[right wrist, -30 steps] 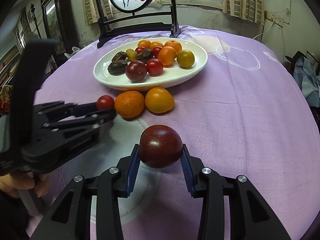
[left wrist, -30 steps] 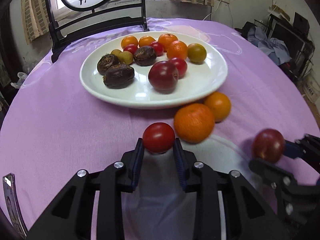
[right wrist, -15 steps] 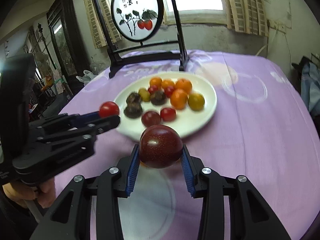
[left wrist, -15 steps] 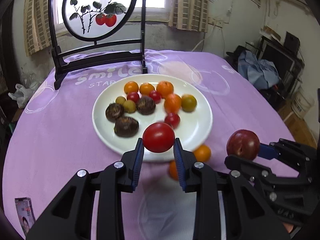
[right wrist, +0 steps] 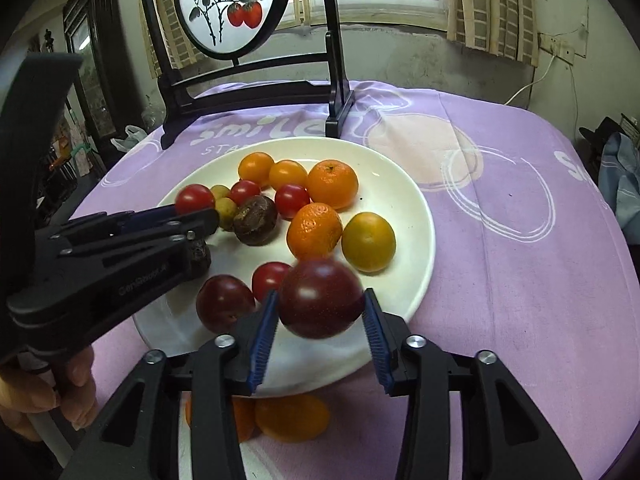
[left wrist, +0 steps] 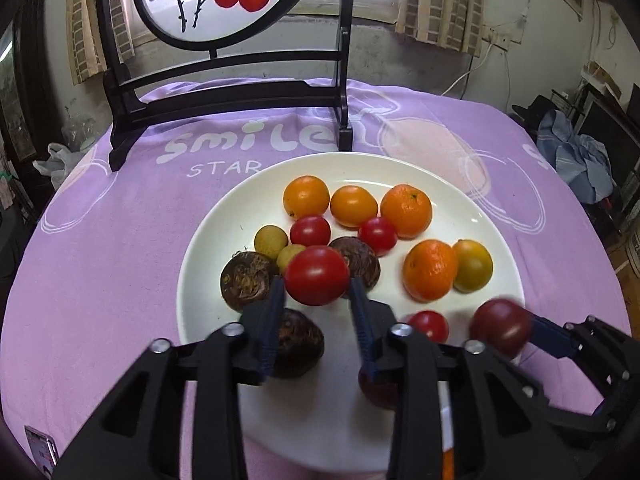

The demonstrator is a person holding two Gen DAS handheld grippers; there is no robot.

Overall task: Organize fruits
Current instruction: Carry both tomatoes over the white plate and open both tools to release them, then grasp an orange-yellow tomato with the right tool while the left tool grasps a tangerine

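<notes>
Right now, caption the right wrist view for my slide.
Right gripper opening around a dark plum above the white plate of fruit.

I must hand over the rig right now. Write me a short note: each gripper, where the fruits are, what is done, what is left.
Left gripper: over the white plate, jaws opening, red tomato between them, being let go.
Right gripper: over the plate's near edge, jaws opening, dark plum between them.
Done: oranges, tomatoes, another plum and the brown fruits already lie on the plate.
Left: let both fruits settle on the plate, then fetch the two oranges that lie on the purple cloth just in front of the plate.
</notes>
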